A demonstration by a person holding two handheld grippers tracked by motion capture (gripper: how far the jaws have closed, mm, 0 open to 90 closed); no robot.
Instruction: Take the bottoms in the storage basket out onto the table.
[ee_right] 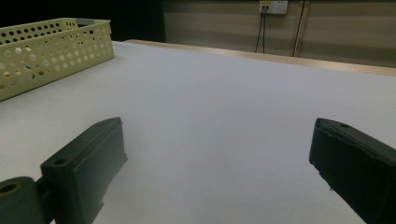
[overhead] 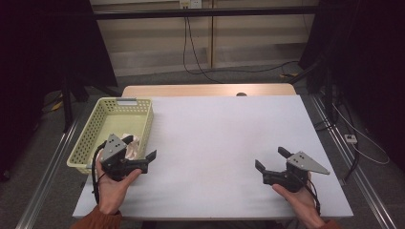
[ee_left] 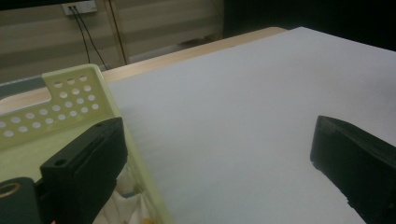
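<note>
Table space lies broad and bare between both tools in the high view; the left gripper hangs wide open at the basket by the left edge, the right gripper wide open near the front right corner. Left gripper view: one jaw overlaps the basket wall, pale cloth inside mostly hidden. Right gripper view: basket well apart, cut off.
</note>
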